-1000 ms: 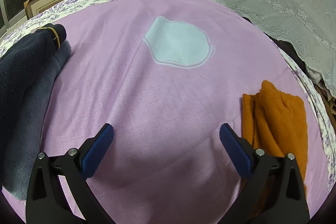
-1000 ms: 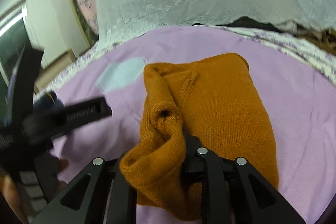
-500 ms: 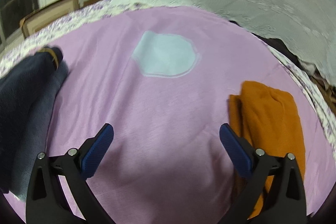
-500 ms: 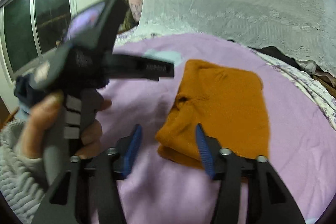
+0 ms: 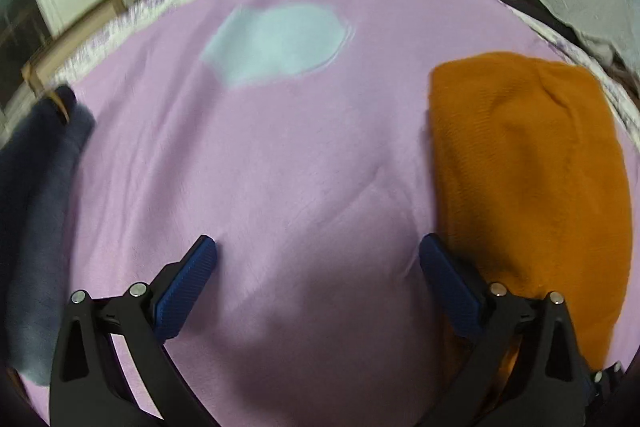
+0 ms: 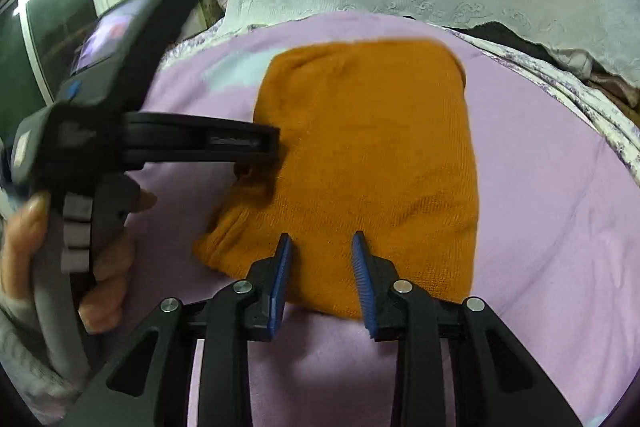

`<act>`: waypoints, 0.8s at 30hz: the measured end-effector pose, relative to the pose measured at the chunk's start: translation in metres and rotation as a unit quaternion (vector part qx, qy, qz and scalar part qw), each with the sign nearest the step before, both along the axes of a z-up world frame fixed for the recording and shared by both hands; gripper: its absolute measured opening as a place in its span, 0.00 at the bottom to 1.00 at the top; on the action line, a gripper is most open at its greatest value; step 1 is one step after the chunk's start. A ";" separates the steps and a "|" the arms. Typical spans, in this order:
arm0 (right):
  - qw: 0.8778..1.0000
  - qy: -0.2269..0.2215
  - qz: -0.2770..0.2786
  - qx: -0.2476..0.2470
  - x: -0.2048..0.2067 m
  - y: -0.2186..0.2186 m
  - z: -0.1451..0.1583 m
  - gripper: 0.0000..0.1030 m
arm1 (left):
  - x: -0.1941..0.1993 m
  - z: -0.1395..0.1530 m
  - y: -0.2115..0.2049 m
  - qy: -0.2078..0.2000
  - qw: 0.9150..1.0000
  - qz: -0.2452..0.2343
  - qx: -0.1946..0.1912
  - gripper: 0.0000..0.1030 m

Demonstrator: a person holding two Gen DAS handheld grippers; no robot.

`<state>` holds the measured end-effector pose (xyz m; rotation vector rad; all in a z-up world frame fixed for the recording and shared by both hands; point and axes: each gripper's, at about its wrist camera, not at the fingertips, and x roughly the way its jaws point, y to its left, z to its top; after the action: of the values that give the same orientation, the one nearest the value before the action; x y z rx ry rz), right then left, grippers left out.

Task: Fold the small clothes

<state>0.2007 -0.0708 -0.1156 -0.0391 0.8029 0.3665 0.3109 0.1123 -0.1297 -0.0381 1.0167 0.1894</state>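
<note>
Finishing the folded orange knit garment (image 6: 372,155) on the lilac bedsheet (image 6: 552,211): right claw (image 6: 320,247) closing, nothing gripped; left claw (image 5: 316,251) apart, empty. Next likely needs the dark fleece garment (image 5: 36,195).

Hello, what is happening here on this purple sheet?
A person is folding small clothes with a claw in each hand. The orange knit garment lies folded on the purple sheet. The right claw hangs over its near edge, its jaws closing with nothing pinched between them. The left claw is wide open over bare sheet beside the garment. A dark blue garment waits at the sheet's left side.
</note>
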 end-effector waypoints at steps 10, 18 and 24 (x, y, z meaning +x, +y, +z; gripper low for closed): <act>0.996 -0.010 -0.019 0.090 0.018 -0.032 0.032 0.31 | -0.002 -0.001 -0.003 -0.011 0.999 0.004 0.032 0.96; 0.995 -0.002 -0.092 0.037 0.128 -0.030 0.047 0.27 | -0.007 0.000 -0.007 -0.018 0.999 0.008 0.047 0.96; 0.989 0.068 -0.120 0.061 0.175 -0.045 0.010 0.30 | -0.006 -0.001 -0.008 -0.019 0.998 0.010 0.052 0.96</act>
<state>0.3761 -0.1156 -0.1055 0.1971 0.9084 0.1902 0.3049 0.1042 -0.1305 0.0420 0.9682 0.2584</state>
